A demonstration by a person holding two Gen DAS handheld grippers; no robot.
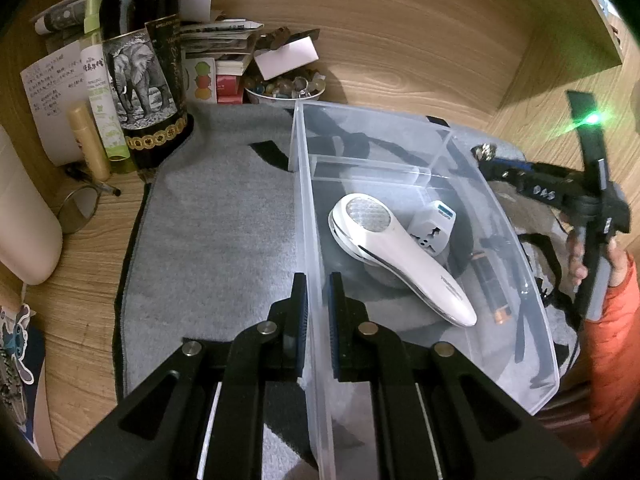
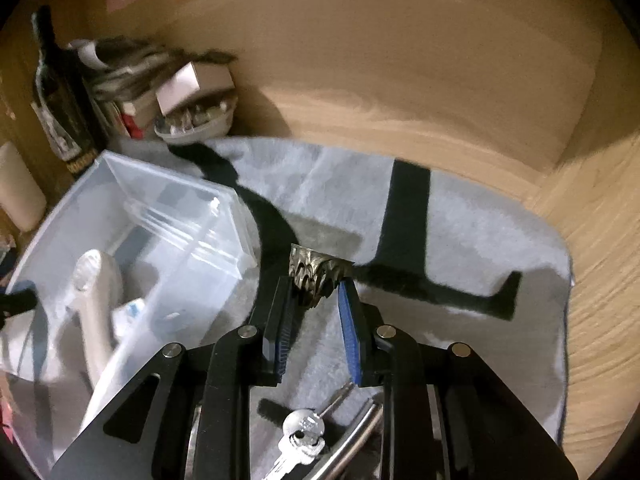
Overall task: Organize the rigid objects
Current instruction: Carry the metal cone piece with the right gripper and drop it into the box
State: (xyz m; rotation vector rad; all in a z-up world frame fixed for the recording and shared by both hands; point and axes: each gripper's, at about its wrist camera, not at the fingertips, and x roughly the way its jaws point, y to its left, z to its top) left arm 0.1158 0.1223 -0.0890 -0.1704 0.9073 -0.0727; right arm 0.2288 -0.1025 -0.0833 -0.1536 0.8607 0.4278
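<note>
A clear plastic box (image 1: 532,320) stands on a grey cloth (image 1: 224,240). In it lie a white handheld device (image 1: 400,256), a white plug adapter (image 1: 434,230) and a battery (image 1: 494,288). My left gripper (image 1: 318,284) is shut on the box's left wall. My right gripper (image 2: 316,288) is shut on a small ornate metal piece (image 2: 316,276) and holds it above the cloth (image 2: 460,240), right of the box (image 2: 168,216). Keys (image 2: 300,440) hang below it. The right gripper also shows in the left wrist view (image 1: 486,152), beyond the box's right rim.
A dark bottle (image 1: 140,64), spray bottle (image 1: 102,92), stacked papers (image 1: 216,40) and a bowl of marbles (image 1: 284,88) crowd the back left corner. A small round mirror (image 1: 78,210) and a pen (image 1: 94,182) lie left of the cloth. Wooden walls enclose the desk.
</note>
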